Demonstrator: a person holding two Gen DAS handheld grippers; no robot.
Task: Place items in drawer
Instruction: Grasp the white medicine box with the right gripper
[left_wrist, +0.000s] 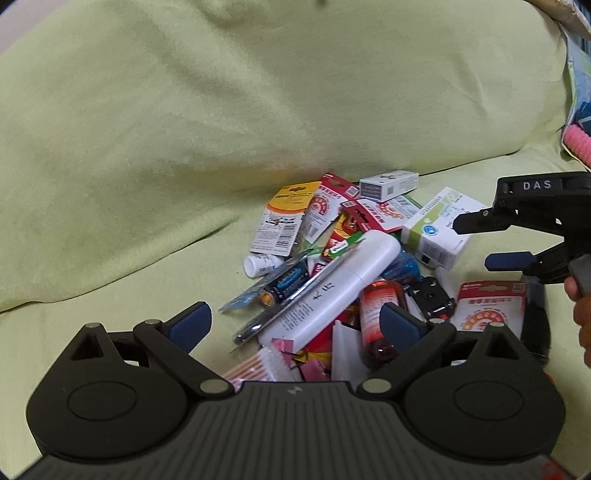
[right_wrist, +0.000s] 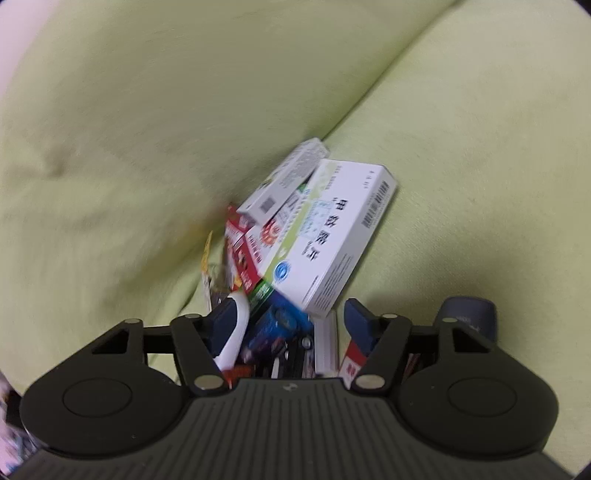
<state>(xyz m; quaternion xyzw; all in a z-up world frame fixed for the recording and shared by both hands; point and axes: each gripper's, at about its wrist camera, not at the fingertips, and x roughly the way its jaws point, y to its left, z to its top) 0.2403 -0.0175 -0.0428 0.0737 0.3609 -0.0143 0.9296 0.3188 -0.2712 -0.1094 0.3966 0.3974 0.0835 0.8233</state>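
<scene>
With both my left gripper (left_wrist: 295, 325) and right gripper (right_wrist: 290, 325) spread apart and empty, closing into the heap ahead risks pinching several overlapped items (left_wrist: 343, 254).

Heaped on the sofa seat (left_wrist: 110, 295), against the foot of the back cushion (left_wrist: 184, 110). Long tube (left_wrist: 343, 280) across the middle of the heap, pen (left_wrist: 280, 306) along its left side, battery (left_wrist: 284, 282) just left of that. Small bottle (left_wrist: 260, 264) at the left edge. Carded pack (left_wrist: 282, 221) far left, small box (left_wrist: 388, 184) at the far end. Large box (left_wrist: 436, 232) on the right, atop other items. Left gripper (left_wrist: 295, 325) near, right gripper (left_wrist: 476, 240) at right, over the large box.
</scene>
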